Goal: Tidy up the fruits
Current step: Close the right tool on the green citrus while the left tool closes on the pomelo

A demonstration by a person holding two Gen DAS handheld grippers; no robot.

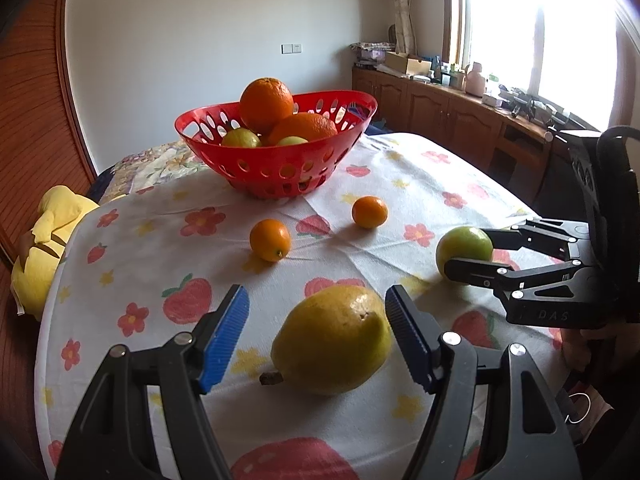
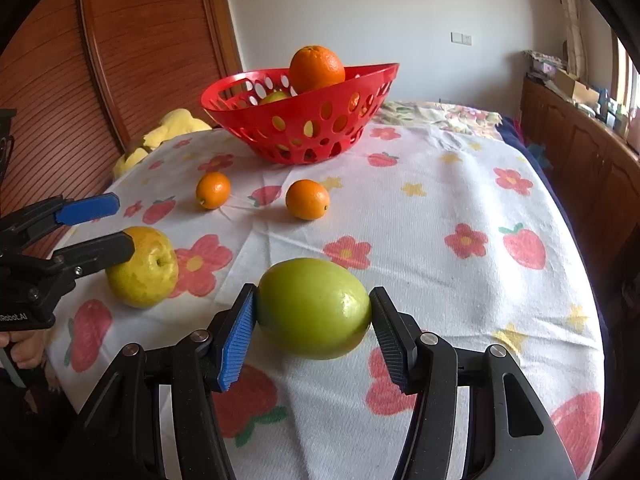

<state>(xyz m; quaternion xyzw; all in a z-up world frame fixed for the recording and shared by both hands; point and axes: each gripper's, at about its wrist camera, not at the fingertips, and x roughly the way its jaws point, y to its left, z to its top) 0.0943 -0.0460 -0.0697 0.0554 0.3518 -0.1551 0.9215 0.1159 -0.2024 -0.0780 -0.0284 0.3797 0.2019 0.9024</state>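
Item: our right gripper (image 2: 313, 322), level, low over the worktop, jaws clamped on green fruit (image 2: 313, 308) before the red basket (image 2: 300, 120). Left gripper (image 1: 317, 330), jaws apart, straddles yellow pear (image 1: 332, 338) beside it.

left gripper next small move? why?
Probably close the left gripper on the yellow pear: it lies on the tablecloth between the open fingers, the right one about touching, the left one apart. The right gripper already pinches the green fruit; the red basket is next.
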